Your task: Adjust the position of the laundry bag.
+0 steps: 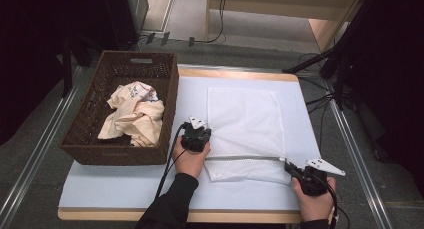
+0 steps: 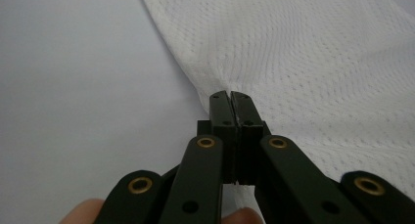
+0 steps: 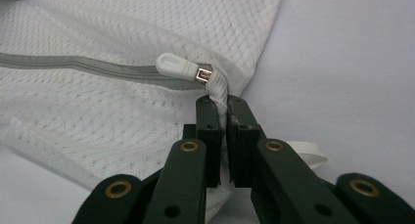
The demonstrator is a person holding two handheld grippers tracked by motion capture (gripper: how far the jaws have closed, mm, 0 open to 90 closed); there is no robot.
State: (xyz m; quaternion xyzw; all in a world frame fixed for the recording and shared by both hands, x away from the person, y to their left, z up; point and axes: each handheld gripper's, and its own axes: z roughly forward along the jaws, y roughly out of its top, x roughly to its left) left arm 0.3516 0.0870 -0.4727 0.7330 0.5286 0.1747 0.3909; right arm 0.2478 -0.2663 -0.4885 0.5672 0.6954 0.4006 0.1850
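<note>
A white mesh laundry bag [image 1: 245, 124] lies flat on the pale table top, with a grey zipper [image 1: 245, 157] running across near its front end. My left gripper [image 1: 196, 137] is shut on the bag's left edge [image 2: 215, 89], its jaws closed on the mesh. My right gripper [image 1: 290, 168] is shut on the bag's right end at the zipper; its jaws pinch the white fabric tab [image 3: 219, 89] just beside the white zipper pull [image 3: 175, 65]. A loose white strap [image 3: 306, 153] of the bag pokes out right of the jaws.
A brown wicker basket [image 1: 120, 154] stands at the table's left side and holds a crumpled cream cloth [image 1: 134, 114]. The table's front edge [image 1: 225, 215] runs just below my hands. Dark stands and cables crowd the floor at the right [image 1: 345, 59].
</note>
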